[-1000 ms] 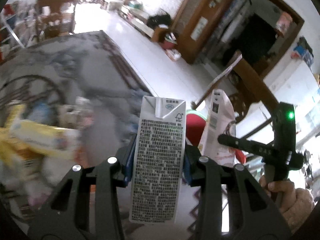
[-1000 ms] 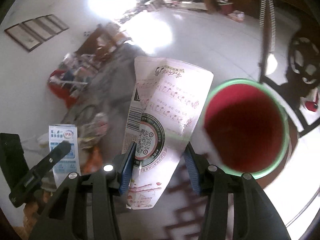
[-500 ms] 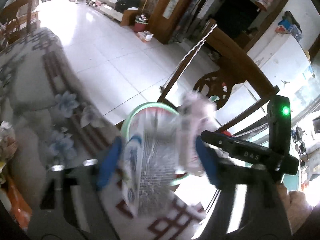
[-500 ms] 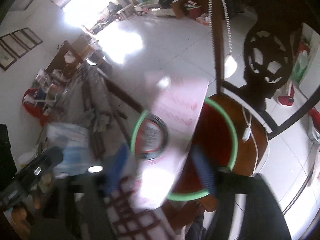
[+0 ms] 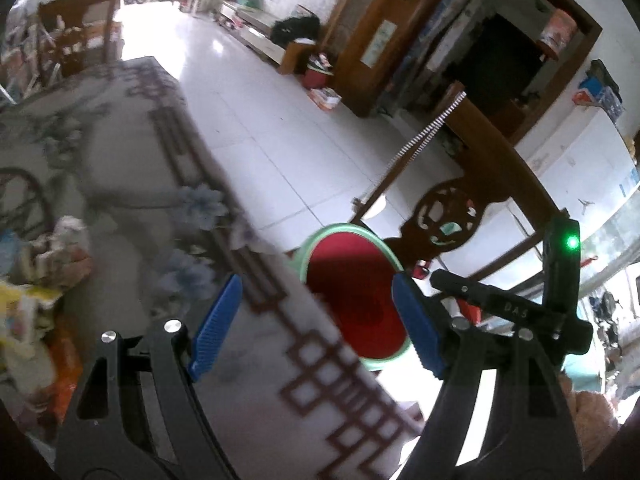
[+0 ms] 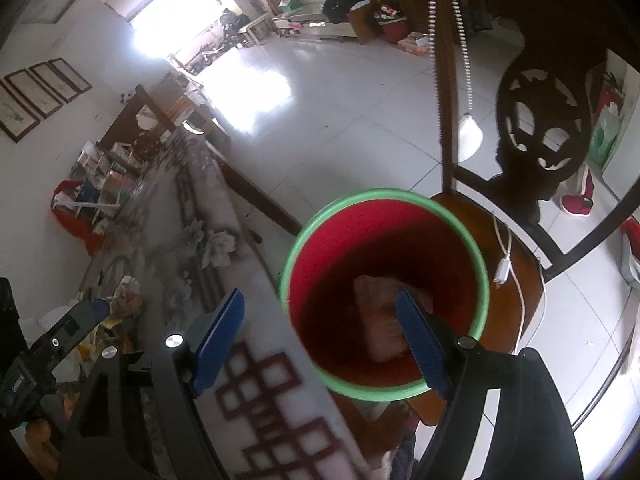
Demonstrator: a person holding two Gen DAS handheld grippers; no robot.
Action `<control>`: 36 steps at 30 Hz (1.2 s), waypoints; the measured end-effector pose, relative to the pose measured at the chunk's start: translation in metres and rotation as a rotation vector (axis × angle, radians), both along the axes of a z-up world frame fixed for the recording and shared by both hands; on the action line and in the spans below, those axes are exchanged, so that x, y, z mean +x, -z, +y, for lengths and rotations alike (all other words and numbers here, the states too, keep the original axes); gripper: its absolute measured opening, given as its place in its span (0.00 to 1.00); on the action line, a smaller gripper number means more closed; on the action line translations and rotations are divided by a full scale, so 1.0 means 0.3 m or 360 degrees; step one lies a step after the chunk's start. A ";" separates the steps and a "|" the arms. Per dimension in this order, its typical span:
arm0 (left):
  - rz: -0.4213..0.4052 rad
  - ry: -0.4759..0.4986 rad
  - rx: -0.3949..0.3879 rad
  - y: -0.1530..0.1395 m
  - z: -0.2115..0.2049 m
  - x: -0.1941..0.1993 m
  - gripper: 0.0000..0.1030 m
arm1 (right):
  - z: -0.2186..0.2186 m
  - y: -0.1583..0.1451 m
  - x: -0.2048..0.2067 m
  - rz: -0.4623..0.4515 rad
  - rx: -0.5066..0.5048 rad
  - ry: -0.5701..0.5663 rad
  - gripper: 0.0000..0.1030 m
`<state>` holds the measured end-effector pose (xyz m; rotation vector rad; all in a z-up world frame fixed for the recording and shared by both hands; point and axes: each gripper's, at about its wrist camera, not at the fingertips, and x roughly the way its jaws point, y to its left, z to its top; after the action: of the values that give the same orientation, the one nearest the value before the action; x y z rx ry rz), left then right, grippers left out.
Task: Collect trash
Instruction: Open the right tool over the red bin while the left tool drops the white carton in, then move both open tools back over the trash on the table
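Where the patterned tablecloth [image 6: 256,392] ends beside the red bin [image 6: 384,292]: shiny white floor [image 6: 340,120], wooden chair [image 6: 532,128] behind; both grippers [image 5: 316,328] [image 6: 320,336] just opened wide, empty.

Left hand-held gripper [image 5: 316,330] – black frame, ribbed blue pads [image 5: 216,326], silver screws; right hand-held gripper [image 6: 318,336] – identical, green LED lit.

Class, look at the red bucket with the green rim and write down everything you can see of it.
The bucket is round, looks like plastic, red inside with a pale green rim. It stands upright and open on a wooden chair seat, close beside the patterned tablecloth's edge. Crumpled pinkish trash lies at its bottom. The right gripper hangs open above it, touching nothing.
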<state>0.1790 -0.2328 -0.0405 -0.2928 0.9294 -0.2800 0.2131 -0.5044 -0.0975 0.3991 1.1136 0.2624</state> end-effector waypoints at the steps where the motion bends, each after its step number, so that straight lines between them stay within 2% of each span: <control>1: -0.0015 -0.0018 0.0013 -0.008 0.024 -0.018 0.73 | 0.027 -0.004 -0.002 -0.0001 -0.0002 -0.0021 0.73; 6: -0.0070 -0.0113 0.0042 -0.045 0.156 -0.102 0.73 | 0.153 -0.022 -0.024 -0.0027 -0.0023 -0.0121 0.73; 13: -0.0075 -0.0386 0.0035 -0.058 0.455 -0.266 0.73 | 0.406 -0.046 -0.087 -0.0055 -0.0077 -0.0321 0.77; 20: 0.0065 -0.0885 0.0168 0.023 0.854 -0.479 0.73 | 0.676 -0.073 -0.194 -0.0111 -0.0082 -0.0567 0.78; 22: 0.0127 -0.1059 0.0161 0.058 0.986 -0.550 0.73 | 0.775 -0.087 -0.239 -0.0148 -0.0088 -0.0667 0.78; 25: 0.0205 -0.1218 0.0149 0.103 1.119 -0.611 0.73 | 0.892 -0.094 -0.289 -0.0170 -0.0068 -0.0775 0.78; 28: 0.0334 -0.1273 0.0182 0.166 1.211 -0.633 0.73 | 0.991 -0.101 -0.335 -0.0195 -0.0053 -0.0866 0.78; 33: 0.0353 -0.1262 0.0182 0.211 1.270 -0.625 0.73 | 1.106 -0.130 -0.405 -0.0278 -0.0112 -0.0989 0.78; 36: 0.0368 -0.1270 0.0155 0.236 1.296 -0.601 0.73 | 1.133 -0.132 -0.429 -0.0283 -0.0119 -0.1005 0.78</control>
<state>-0.0015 0.1560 -0.1113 -0.5870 0.9769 0.5411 0.0845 -0.1645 -0.0578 -0.0553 1.0454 0.7929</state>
